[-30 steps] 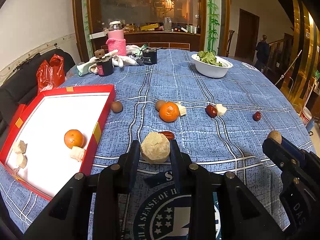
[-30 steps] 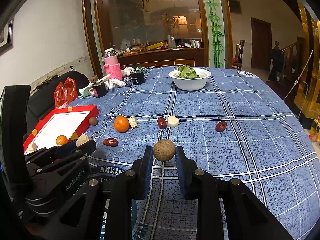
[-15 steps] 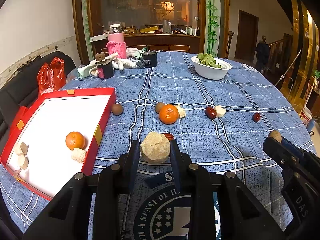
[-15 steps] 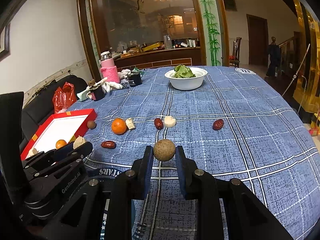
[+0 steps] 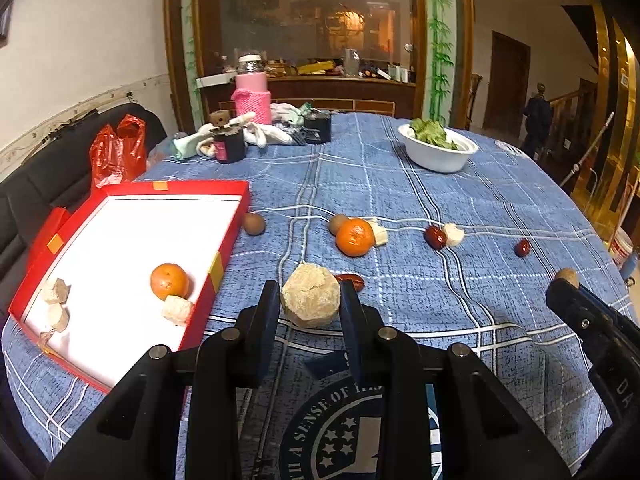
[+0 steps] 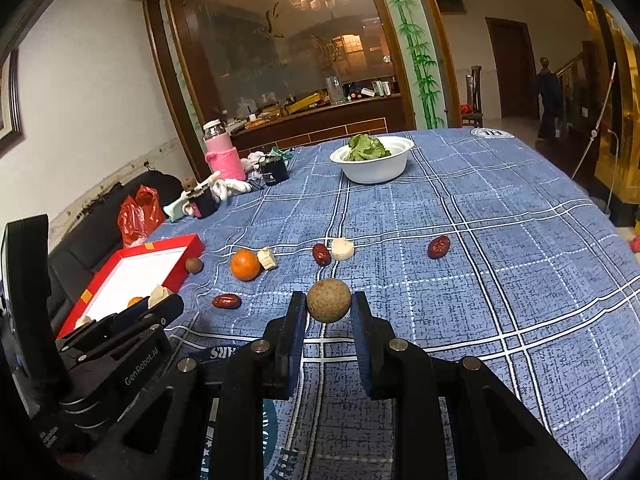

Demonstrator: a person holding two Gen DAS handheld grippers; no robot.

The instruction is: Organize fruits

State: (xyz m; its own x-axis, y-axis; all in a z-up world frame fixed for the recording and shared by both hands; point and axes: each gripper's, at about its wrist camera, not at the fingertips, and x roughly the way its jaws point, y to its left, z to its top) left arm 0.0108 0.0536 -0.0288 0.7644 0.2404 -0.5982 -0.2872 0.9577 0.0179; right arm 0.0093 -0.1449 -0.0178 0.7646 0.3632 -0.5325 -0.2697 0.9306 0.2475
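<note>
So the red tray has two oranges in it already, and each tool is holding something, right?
Not quite. The left wrist view shows only one orange in the red tray; the other orange sits on the tablecloth. The rest holds: the left tool grips a pale chunk, the right tool a brown ball.

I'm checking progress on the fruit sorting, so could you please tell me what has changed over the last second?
Nothing visibly changed. The left gripper still holds the pale chunk, the right gripper still holds the brown round fruit, and the fruit on the tablecloth and in the red tray lies as before.
</note>
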